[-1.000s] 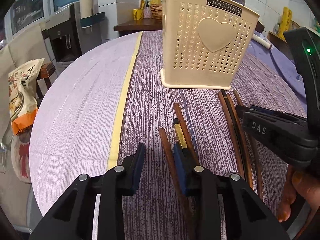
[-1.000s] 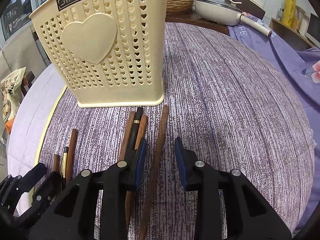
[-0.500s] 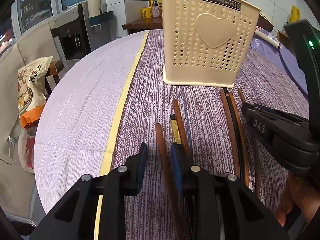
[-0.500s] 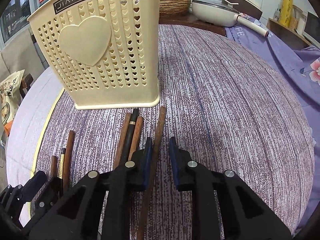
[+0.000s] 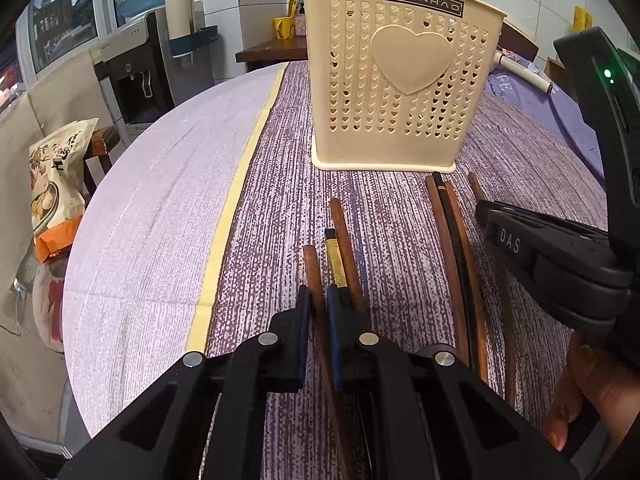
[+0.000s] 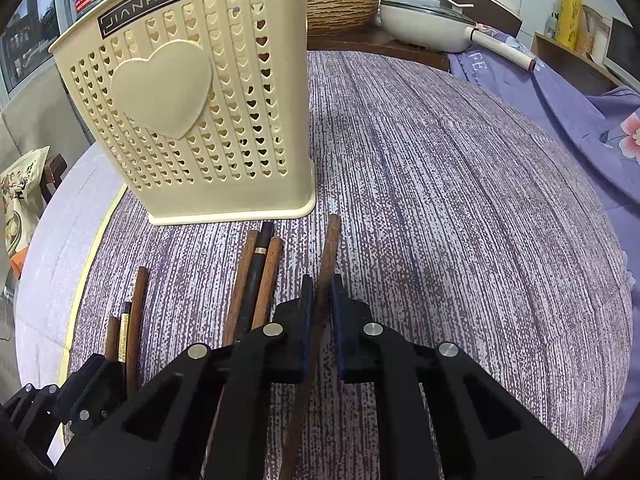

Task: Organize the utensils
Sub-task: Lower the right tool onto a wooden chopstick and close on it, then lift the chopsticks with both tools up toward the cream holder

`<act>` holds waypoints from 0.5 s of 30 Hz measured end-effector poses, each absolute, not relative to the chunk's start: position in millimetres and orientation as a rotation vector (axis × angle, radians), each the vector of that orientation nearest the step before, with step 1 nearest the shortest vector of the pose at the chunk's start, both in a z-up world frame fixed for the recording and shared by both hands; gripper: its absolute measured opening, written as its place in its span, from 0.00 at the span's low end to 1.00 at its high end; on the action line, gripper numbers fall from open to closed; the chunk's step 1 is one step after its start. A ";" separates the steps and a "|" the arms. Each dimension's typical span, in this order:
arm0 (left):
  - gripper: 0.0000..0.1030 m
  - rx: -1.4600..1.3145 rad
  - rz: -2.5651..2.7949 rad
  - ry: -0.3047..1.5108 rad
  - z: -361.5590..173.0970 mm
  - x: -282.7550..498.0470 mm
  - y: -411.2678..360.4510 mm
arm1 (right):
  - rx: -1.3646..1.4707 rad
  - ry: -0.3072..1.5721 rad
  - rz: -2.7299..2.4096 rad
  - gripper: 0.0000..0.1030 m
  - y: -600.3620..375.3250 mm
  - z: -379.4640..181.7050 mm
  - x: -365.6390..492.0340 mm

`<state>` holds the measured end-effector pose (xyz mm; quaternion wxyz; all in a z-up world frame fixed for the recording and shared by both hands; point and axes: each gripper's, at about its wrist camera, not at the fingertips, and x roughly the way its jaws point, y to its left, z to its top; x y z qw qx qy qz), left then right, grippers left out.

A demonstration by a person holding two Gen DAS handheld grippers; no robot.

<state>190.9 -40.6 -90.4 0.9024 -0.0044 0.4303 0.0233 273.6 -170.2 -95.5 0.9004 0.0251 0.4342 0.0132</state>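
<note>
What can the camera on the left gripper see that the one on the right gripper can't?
Only the left view shows the water dispenser and the person's hand on the right gripper. Only the right view shows the white pan and woven basket. Both show the cream holder, the snack bag, the purple tablecloth, loose chopsticks, and each gripper shut on one brown chopstick: left gripper on the leftmost, right on the rightmost.

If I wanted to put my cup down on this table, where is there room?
Two bare patches: the pale cloth left of the yellow stripe, out to the table's edge, and the purple cloth right of the cream basket. It is crowded in front of the basket, where chopsticks lie in rows and both grippers are working.
</note>
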 end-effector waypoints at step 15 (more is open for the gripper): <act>0.08 -0.097 -0.015 0.855 -74.7 195.7 -21.4 | 0.150 0.810 0.083 0.08 -184.7 -72.9 264.5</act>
